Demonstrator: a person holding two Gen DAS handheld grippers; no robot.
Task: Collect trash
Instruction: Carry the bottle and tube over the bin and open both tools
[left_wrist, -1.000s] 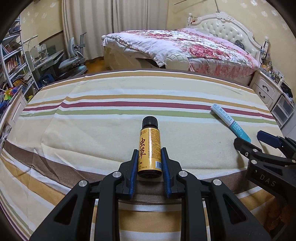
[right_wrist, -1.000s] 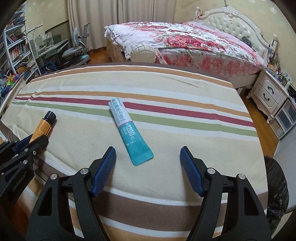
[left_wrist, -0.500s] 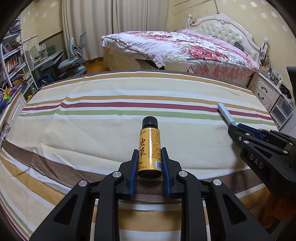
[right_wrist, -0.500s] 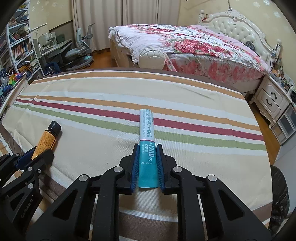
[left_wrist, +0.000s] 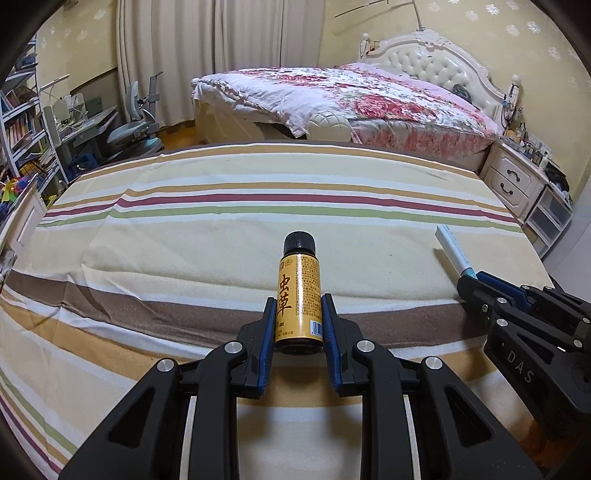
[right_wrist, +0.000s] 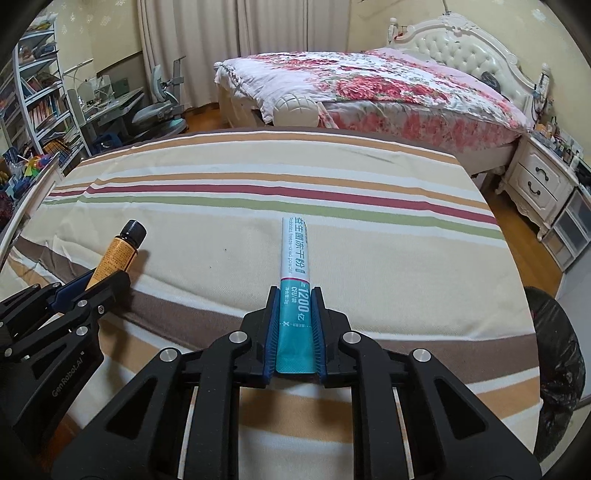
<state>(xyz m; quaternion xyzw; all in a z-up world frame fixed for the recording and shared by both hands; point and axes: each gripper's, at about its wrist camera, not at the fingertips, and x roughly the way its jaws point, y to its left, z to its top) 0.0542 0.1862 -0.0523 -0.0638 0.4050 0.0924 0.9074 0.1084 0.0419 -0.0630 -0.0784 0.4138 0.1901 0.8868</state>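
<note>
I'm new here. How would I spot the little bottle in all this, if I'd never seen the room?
Find the striped cloth in front of the flowery bed. At its near edge, the left gripper clamps a small bottle. It is yellow with a black cap, unlike the flat white-and-teal sachet in the right gripper.

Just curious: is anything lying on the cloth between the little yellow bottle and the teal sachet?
Nothing: only bare striped cloth between yellow bottle and teal sachet, clearest in the right wrist view.

Black angular left gripper (left_wrist: 298, 316), blue-lined jaws, silver screws, right gripper (right_wrist: 294, 318) alike
</note>
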